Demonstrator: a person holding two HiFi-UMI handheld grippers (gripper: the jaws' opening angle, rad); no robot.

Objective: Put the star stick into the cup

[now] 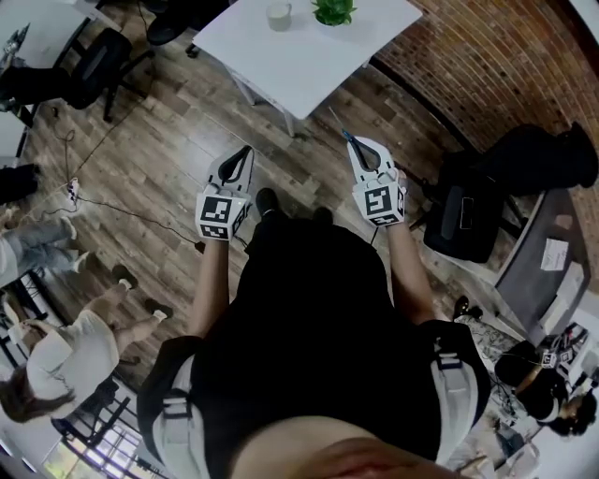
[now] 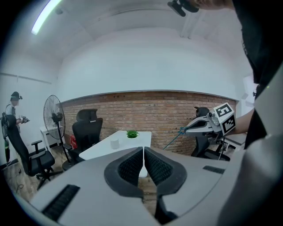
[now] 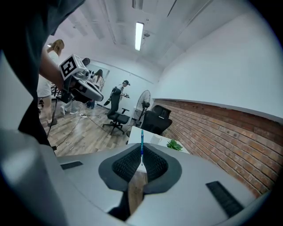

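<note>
The star stick [image 3: 142, 143] is clamped by the right tongs [image 3: 141, 162]; the left tongs [image 2: 143, 160] are closed on nothing. The cup [image 1: 278, 14] stands well apart on the tabletop [image 1: 309, 56]. If the thin stick is pivoted in the grip, the cup could be missed or toppled.

Thin teal star stick [image 3: 142, 139] pinched in right gripper [image 3: 141, 150], white cup [image 1: 279, 14] upright on table [image 1: 309, 56]
</note>
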